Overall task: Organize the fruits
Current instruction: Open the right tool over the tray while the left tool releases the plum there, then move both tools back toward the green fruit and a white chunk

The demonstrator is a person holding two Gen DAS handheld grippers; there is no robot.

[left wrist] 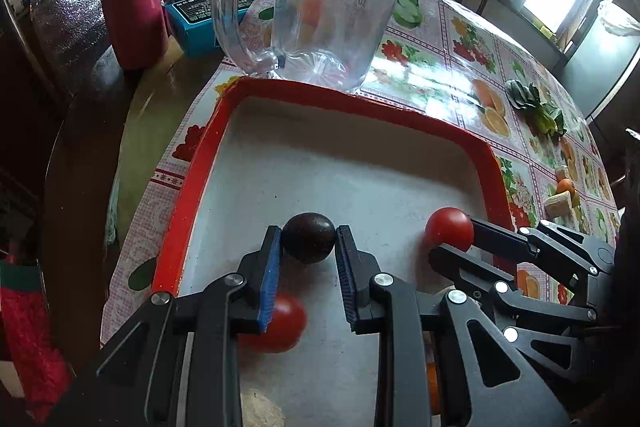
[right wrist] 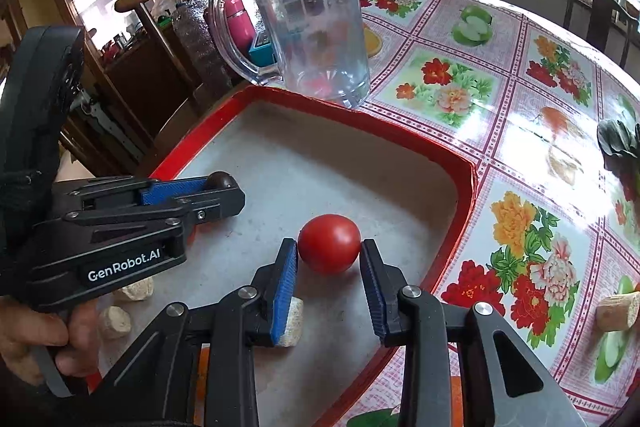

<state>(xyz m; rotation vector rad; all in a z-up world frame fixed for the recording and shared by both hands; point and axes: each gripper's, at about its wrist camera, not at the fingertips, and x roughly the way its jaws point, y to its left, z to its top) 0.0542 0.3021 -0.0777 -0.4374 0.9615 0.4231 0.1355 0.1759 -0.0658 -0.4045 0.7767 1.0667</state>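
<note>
Straddling a dark round plum [left wrist: 308, 242], left gripper [left wrist: 308, 247] fingers open; right gripper [right wrist: 329, 253] fingers open around red round tomato [right wrist: 329, 243], both inside red-rimmed tray [left wrist: 188, 187].

We hold our left gripper [left wrist: 308, 241] low and level, its blue-padded fingers [left wrist: 269, 267] parted, a narrow gap showing on each side of what sits between them. Our right gripper [right wrist: 329, 253] reaches in beside it from the right, jaws likewise spread, not pressing. Our left hand [right wrist: 36, 343] wraps the left handle, fingers curled under it.
</note>
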